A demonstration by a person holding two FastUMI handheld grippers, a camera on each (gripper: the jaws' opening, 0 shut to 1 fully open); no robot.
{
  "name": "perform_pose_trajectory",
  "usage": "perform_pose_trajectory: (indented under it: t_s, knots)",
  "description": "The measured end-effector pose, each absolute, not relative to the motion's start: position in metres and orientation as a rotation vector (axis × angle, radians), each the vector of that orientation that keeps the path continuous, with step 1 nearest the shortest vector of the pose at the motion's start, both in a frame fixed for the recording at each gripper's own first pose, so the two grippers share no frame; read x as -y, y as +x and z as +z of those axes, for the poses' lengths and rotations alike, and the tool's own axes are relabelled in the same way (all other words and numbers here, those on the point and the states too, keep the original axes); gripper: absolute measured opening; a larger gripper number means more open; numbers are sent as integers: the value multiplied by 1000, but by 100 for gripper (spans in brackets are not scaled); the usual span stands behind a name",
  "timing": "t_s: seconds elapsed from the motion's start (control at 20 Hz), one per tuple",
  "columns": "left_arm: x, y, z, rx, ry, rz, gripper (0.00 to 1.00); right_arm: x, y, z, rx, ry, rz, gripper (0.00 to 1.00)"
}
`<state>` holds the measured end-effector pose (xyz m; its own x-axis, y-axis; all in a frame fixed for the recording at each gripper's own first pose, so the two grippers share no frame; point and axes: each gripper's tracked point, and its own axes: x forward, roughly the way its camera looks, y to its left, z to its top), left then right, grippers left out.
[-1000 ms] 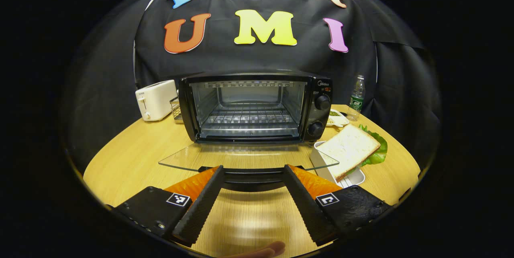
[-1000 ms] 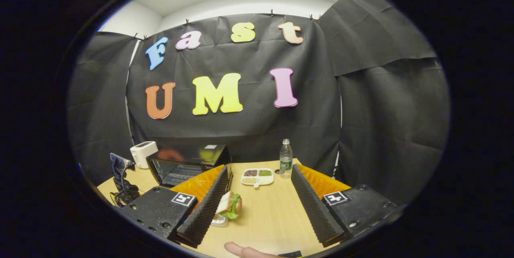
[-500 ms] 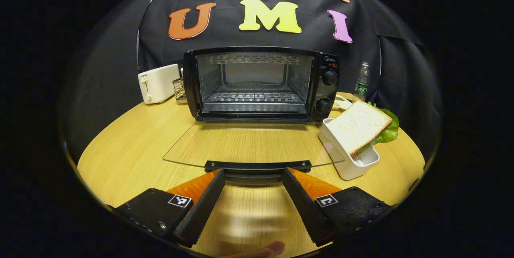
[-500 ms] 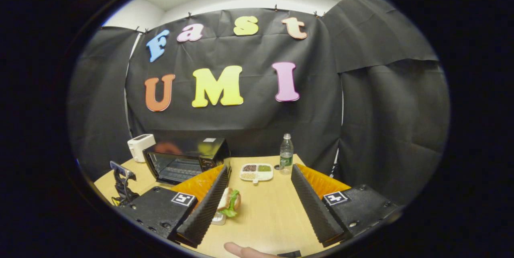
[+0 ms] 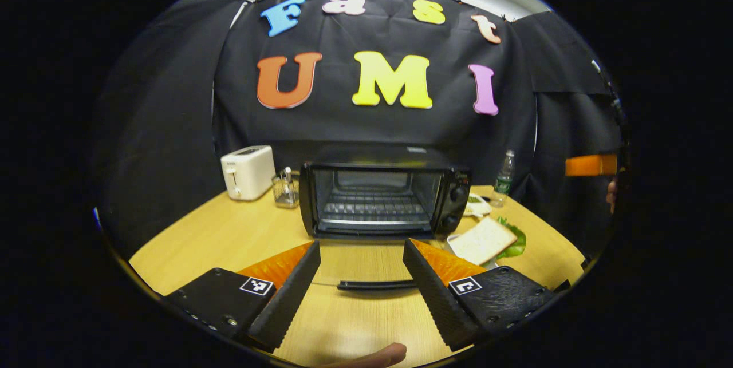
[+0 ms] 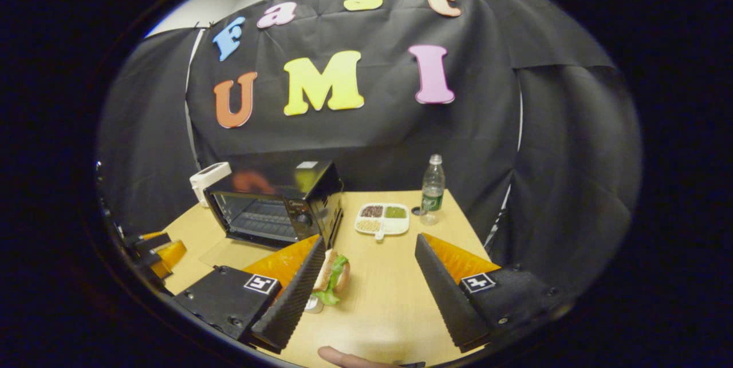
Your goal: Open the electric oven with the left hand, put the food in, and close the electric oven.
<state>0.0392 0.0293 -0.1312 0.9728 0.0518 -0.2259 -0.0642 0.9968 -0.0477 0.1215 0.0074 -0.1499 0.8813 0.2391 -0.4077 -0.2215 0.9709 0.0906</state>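
The black electric oven (image 5: 378, 196) stands at the middle of the table with its glass door folded down flat, and the wire rack inside is bare. The door's handle (image 5: 375, 285) shows between the fingers of my left gripper (image 5: 361, 248), which is open and holds nothing. A sandwich (image 5: 484, 239) with lettuce rests on a white container to the right of the oven. In the right gripper view the oven (image 6: 275, 205) is at the left and the sandwich (image 6: 332, 273) lies by the left finger of my open right gripper (image 6: 371, 241).
A white toaster (image 5: 247, 172) and a small glass holder (image 5: 284, 189) stand left of the oven. A divided dish (image 6: 382, 218) and a water bottle (image 6: 432, 190) sit at the back right. The table's edge (image 6: 467, 225) runs close to the right gripper.
My left gripper has drawn back and up from the door handle, so the oven looks smaller and farther. The right gripper has tilted down toward the table. The door stays open.
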Motion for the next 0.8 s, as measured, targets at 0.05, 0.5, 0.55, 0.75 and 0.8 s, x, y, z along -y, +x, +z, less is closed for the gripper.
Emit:
perform_pose_trajectory:
  t_s: [0.05,0.5,0.55,0.75,0.8]
  knots:
    - [-34,38,-115,-199,-50,68,96,-13,127,-160,-473,69,271,98]
    - [-40,9,-24,-46,-23,88,95,-61,181,-246,-842,201,485,98]
    - [-39,6,-23,-51,-12,91,95,-63,181,-253,-888,204,499,98]
    - [-43,3,-21,-47,5,118,95,-78,179,-266,-1065,296,631,90]
    - [-41,2,-23,-53,7,118,95,-74,185,-272,-1086,295,622,89]
